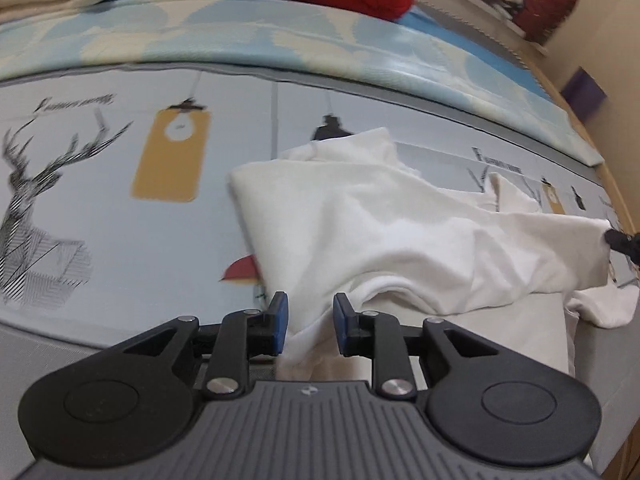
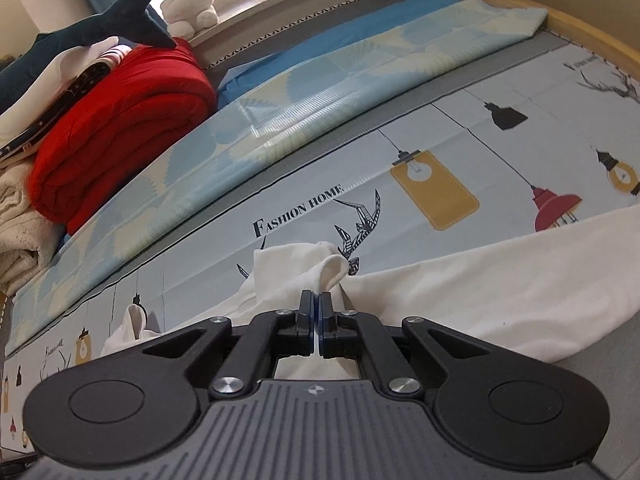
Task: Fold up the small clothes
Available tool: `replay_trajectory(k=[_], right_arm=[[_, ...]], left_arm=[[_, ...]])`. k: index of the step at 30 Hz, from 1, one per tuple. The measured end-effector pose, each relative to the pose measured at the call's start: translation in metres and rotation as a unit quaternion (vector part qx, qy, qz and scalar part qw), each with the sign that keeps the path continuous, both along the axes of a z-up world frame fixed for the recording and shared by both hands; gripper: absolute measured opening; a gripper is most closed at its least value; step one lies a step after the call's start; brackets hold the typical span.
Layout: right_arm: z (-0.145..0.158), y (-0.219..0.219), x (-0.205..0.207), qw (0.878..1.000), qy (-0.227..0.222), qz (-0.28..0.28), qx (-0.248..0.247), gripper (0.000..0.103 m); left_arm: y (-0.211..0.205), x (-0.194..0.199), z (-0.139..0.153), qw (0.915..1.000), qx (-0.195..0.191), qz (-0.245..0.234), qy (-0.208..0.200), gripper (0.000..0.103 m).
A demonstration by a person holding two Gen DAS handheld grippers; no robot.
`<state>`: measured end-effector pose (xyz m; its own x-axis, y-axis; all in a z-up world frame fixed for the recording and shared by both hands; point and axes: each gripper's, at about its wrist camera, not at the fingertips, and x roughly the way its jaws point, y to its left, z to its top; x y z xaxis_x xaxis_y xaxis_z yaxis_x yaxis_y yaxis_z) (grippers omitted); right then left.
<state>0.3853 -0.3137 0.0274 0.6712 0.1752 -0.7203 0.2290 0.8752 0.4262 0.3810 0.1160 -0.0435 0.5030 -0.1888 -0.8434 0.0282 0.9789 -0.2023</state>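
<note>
The left gripper sits nearest in its own view, jaws open, with a low fold of the white shirt lying in the gap between them but not pinched. The right gripper has its jaws closed on a bunched corner of the same shirt, and a small loop of cloth pokes up just past the tips.

The shirt lies crumpled and partly folded on a printed sheet covering a bed, with deer, lamps and lettering drawn on it. Beyond the sheet runs a pale blue and cream mat. A rolled red blanket sits on that mat, well apart from the shirt, beside a cream blanket.

To the left of the shirt the sheet is bare up to the mat. A wooden bed edge bounds the far side.

Only the right view shows the toy shark on top of the pile and the white plush toy by the window. Only the left view shows the right gripper's dark tip holding the shirt's stretched corner.
</note>
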Motion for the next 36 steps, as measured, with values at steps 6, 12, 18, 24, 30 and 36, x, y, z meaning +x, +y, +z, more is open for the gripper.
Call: replay_trajectory(k=[6, 12, 18, 24, 30, 36], right_arm=[[0.0, -0.001, 0.002, 1.0, -0.002, 0.003, -0.004, 0.001], [0.0, 0.001, 0.002, 1.0, -0.001, 0.002, -0.006, 0.001], [0.0, 0.005, 0.002, 1.0, -0.003, 0.008, -0.004, 0.001], [0.008, -0.004, 0.001, 0.999, -0.032, 0.002, 0.032, 0.001], [-0.02, 0.001, 0.013, 0.998, 0.048, -0.001, -0.033, 0.001], [-0.052, 0.002, 0.017, 0.99, 0.122, -0.026, -0.069, 0.003]], left_arm=[[-0.015, 0.003, -0.004, 0.9996, 0.009, -0.026, -0.005, 0.031], [-0.031, 0.0, -0.004, 0.9978, 0.022, -0.062, -0.013, 0.032], [-0.02, -0.001, -0.001, 0.996, 0.081, -0.035, -0.017, 0.006], [0.02, -0.022, 0.026, 0.9906, 0.132, -0.01, -0.034, 0.006], [0.012, -0.046, -0.001, 0.9731, 0.164, -0.151, 0.057, 0.009], [0.046, -0.036, 0.03, 0.9964, 0.041, -0.075, -0.004, 0.034]])
